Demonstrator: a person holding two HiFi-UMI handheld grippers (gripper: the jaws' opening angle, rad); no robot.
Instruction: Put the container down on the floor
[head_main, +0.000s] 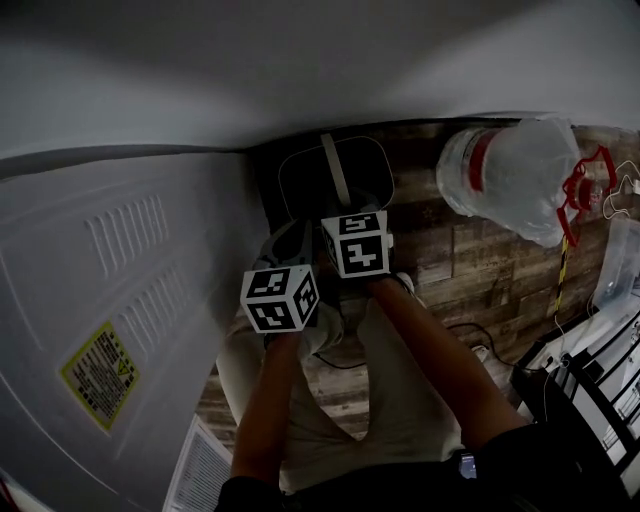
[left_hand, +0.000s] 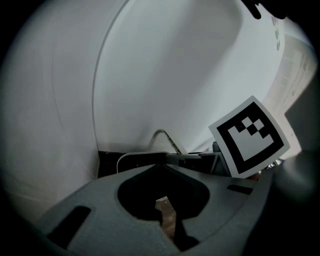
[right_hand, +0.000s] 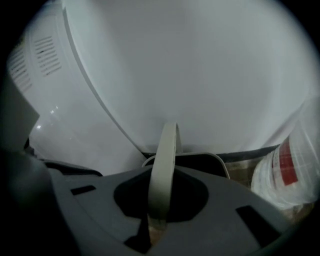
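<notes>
A dark container (head_main: 300, 185) with a pale rim and a pale strap handle (head_main: 335, 168) sits in the corner between the wall and a white appliance. Whether it rests on the wood floor I cannot tell. My right gripper (head_main: 347, 210) is above it, shut on the handle (right_hand: 162, 170), which rises between its jaws; the rim (right_hand: 212, 159) shows just beyond. My left gripper (head_main: 290, 250) is beside it, nearer me, and its jaws (left_hand: 167, 212) are shut on nothing. From the left gripper view the container rim (left_hand: 132, 157) and handle (left_hand: 167, 137) lie ahead.
A white appliance (head_main: 110, 300) with vents and a yellow label fills the left. A clear plastic bag holding a jug with a red band (head_main: 510, 175) lies on the floor at right. A rack (head_main: 600, 380) stands at the right edge. The person's legs are below the grippers.
</notes>
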